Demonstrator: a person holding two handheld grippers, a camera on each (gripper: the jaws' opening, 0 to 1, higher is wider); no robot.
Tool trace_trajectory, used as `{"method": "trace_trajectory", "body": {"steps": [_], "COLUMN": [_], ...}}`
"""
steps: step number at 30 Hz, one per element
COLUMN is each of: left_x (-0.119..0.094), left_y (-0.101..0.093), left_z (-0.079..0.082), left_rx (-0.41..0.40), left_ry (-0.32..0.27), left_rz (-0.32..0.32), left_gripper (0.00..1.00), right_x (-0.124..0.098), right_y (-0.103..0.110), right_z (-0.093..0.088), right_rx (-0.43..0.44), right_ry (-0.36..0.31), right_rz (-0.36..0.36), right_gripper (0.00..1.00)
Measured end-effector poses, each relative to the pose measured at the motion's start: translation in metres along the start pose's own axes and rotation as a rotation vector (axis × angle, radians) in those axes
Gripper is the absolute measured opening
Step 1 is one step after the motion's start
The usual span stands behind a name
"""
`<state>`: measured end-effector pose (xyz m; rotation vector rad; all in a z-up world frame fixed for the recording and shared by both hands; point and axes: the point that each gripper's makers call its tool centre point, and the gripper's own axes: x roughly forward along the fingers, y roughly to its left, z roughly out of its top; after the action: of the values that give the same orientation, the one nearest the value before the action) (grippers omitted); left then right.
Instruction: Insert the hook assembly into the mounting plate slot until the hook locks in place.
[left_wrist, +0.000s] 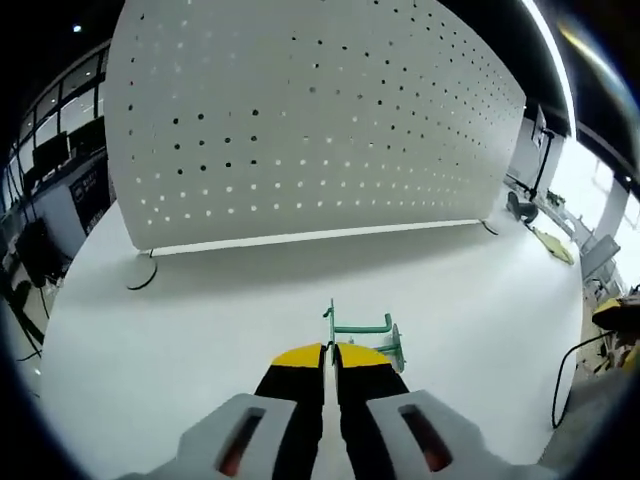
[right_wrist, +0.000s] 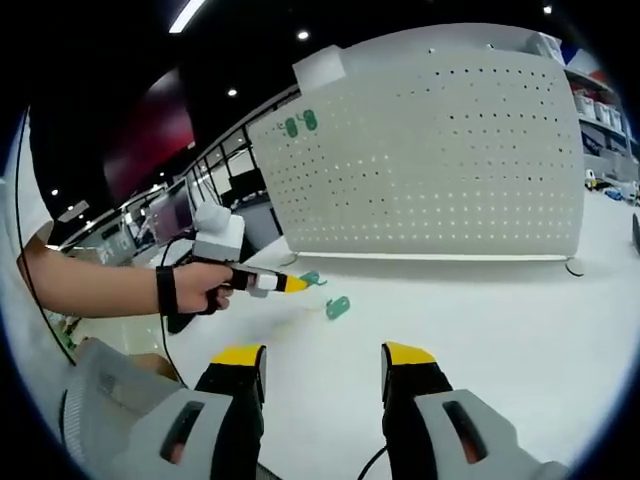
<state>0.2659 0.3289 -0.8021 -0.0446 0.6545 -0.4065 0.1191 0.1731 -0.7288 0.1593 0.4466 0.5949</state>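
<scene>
Risk I see: my left gripper, jaws pressed together on the green hook assembly, holds only its near end, so it could twist or slip before reaching the pegboard mounting plate. Hook sits on the white table, well short of the plate. My right gripper hovers jaws apart, empty, facing the plate; a hand levels the left one

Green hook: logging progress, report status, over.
Left gripper shut on green hook. Right gripper open, empty. White pegboard ahead, path clear.

A broad white smooth-topped desk stretches out under a dark ceiling with long strip lights and small round spotlights. Glass-walled partitions line the far side, and bright windows glare beyond.
</scene>
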Motion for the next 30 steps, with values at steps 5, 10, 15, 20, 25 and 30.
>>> {"method": "trace_trajectory", "body": {"steps": [5,10,15,20,25,30], "left_x": [-0.014,-0.026,-0.042,-0.06,-0.078,-0.099], "left_y": [-0.008,-0.011,-0.018,-0.025,-0.037,-0.048], "left_z": [0.009,0.013,0.02,0.021,0.024,0.03], "left_rx": [0.011,-0.001,-0.013,-0.026,-0.014,-0.022], "left_ry": [-0.045,-0.076,-0.126,-0.152,-0.191,-0.25], "left_rz": [-0.029,-0.046,-0.085,-0.099,-0.122,-0.143], "left_gripper": [0.03,0.03,0.03,0.03,0.03,0.03], "right_x": [0.001,0.002,0.002,0.001,0.002,0.002], "right_y": [0.007,0.014,0.021,0.031,0.04,0.049], "right_z": [0.004,0.009,0.016,0.02,0.026,0.033], "right_rx": [-0.015,-0.03,-0.044,-0.051,-0.052,-0.056], "right_ry": [-0.009,-0.016,-0.036,-0.06,-0.079,-0.106], "right_rz": [0.023,0.047,0.067,0.098,0.134,0.165], "right_gripper": [0.46,0.46,0.44,0.44,0.43,0.42]}}
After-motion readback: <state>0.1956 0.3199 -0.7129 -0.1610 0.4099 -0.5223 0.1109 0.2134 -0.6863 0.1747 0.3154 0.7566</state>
